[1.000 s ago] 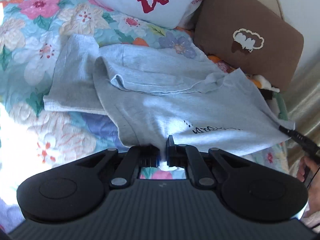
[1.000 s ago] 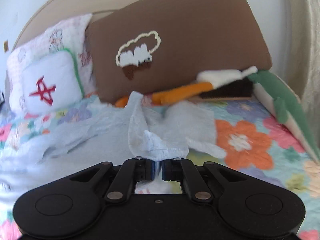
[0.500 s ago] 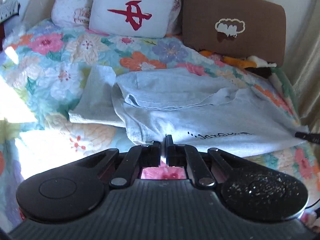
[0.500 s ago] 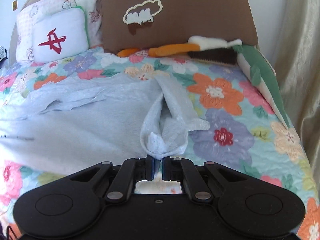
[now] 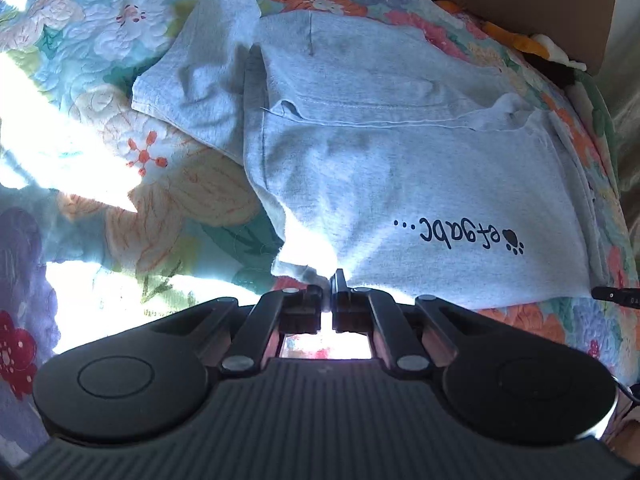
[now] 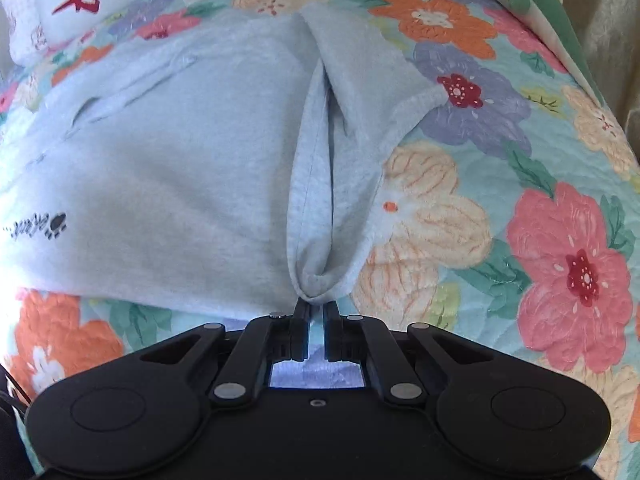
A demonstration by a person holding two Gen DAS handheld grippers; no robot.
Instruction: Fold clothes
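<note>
A light grey T-shirt (image 5: 400, 168) with black lettering and a paw print lies spread on a floral bedspread (image 5: 120, 208), its far part folded over. My left gripper (image 5: 329, 280) is shut on the shirt's near left corner. In the right wrist view the same T-shirt (image 6: 180, 168) fills the left half, with a sleeve bunched along its right side. My right gripper (image 6: 316, 306) is shut on the shirt's near right corner, where the cloth gathers into a fold. The right gripper's tip (image 5: 616, 295) shows at the right edge of the left wrist view.
A brown cushion (image 5: 540, 4) with a white cloud design leans at the bed's far right. A white cushion (image 6: 80, 0) with a red mark sits far left. A green and white plush toy (image 6: 536, 12) lies along the right edge. The bedspread (image 6: 540, 200) extends right of the shirt.
Both grippers have pulled the shirt's near edge toward me and lowered it. The views now tilt down onto the bed, and the shirt lies flatter and more stretched.
</note>
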